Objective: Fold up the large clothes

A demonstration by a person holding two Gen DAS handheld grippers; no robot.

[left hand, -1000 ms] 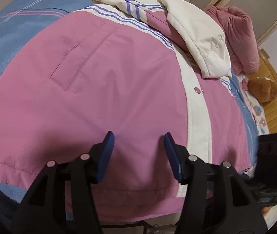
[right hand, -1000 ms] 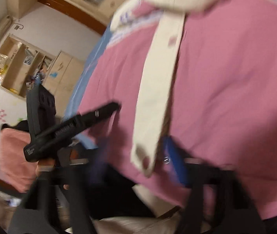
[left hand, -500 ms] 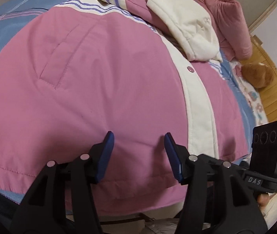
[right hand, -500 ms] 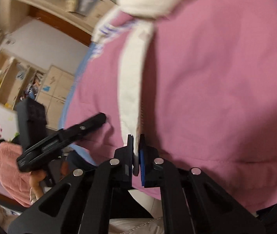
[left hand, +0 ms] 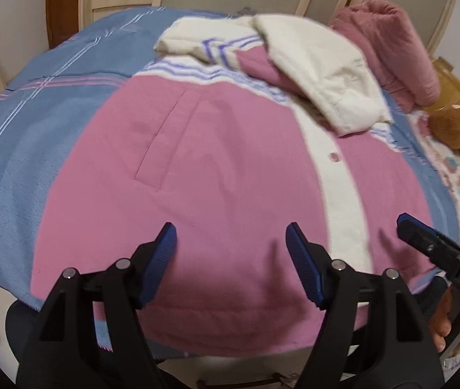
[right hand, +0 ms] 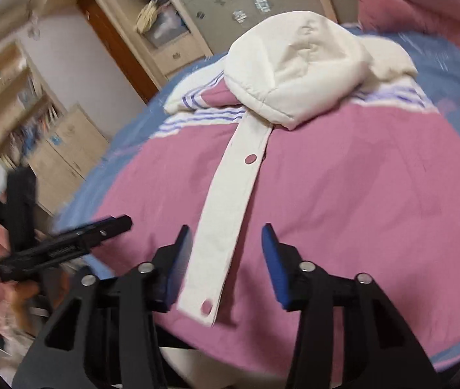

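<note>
Pink-and-cream jacket [left hand: 230,168], blue striped bedspread [left hand: 35,123]

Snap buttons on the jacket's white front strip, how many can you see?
2 on the white strip: one upper snap below the hood, one lower snap at the hem. Others may hide under the hood.

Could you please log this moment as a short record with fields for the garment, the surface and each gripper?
garment: pink jacket spread front up, cream hood folded onto its chest
placket: cream snap strip running down the front
surface: blue bedspread
left gripper: open, over the hem, holding nothing
right gripper: open, fingers either side of the placket's lower end
</note>
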